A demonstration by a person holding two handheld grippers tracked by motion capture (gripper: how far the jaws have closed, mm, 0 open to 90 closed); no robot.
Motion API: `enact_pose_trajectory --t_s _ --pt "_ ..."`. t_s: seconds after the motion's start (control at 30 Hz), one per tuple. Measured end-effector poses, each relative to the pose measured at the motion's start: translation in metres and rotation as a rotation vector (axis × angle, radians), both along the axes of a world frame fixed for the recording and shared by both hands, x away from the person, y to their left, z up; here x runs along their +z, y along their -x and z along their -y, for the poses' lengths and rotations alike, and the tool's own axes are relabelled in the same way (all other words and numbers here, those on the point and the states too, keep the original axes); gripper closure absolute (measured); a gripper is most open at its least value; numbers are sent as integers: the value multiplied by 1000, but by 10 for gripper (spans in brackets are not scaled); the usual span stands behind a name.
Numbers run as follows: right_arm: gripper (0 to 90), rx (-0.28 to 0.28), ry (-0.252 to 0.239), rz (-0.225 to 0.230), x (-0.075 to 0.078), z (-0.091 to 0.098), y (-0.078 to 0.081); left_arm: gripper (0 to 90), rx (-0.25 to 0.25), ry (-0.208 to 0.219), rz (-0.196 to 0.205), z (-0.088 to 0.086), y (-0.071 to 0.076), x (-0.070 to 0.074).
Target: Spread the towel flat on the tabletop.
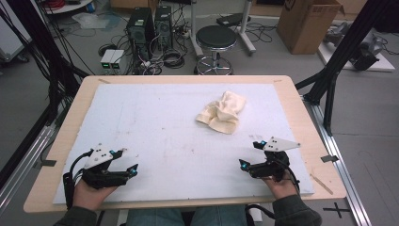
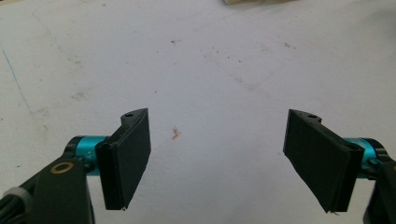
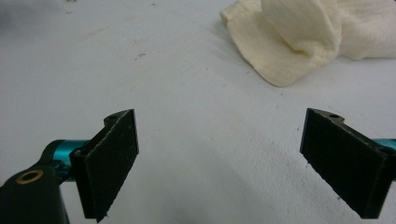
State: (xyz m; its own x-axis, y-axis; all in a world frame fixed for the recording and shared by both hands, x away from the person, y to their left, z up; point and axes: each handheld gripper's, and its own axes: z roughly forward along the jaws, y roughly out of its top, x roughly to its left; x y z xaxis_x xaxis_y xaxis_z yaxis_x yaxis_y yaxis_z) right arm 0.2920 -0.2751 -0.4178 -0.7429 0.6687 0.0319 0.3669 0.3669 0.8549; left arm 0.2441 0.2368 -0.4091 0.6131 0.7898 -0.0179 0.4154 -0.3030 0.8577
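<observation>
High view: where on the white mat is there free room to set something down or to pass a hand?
The white mat is bare on its left half and in the middle, between the left gripper and the right gripper, both open. A free strip also runs along the far edge. Only the right far part is taken, by the crumpled cream cloth.

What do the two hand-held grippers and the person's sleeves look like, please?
Both the left gripper and the right gripper are black, with teal joints behind flat, rectangular black jaw pads, brass-coloured rivets and a grey three-cornered top plate. Black cables trail from them. The person wears dark olive-green sleeves.
</observation>
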Motion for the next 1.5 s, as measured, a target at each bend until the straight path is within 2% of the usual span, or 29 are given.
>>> enact_pose_trajectory --t_s 0.07,0.4,0.53,0.9,1.2,1.23,1.37,1.5 --pt "108 1 3 -4 -1 0 -1 237 6 10 -2 0 0 0" --pt "108 3 6 8 0 -1 0 237 7 4 8 -1 0 0" --pt "108 -2 3 1 0 0 1 237 6 25 5 -1 0 0" --pt "108 -1 6 7 1 -2 -3 237 9 22 13 0 1 0" --pt "108 2 -1 -6 8 -6 -19 235 26 18 21 -2 0 1" --pt "108 6 4 -20 9 -9 -22 235 31 25 21 -2 0 1" --pt "108 20 23 -14 13 -11 -27 235 34 29 20 -4 -1 1" --pt "108 19 35 -16 20 -14 -39 232 36 31 28 -3 -2 2"
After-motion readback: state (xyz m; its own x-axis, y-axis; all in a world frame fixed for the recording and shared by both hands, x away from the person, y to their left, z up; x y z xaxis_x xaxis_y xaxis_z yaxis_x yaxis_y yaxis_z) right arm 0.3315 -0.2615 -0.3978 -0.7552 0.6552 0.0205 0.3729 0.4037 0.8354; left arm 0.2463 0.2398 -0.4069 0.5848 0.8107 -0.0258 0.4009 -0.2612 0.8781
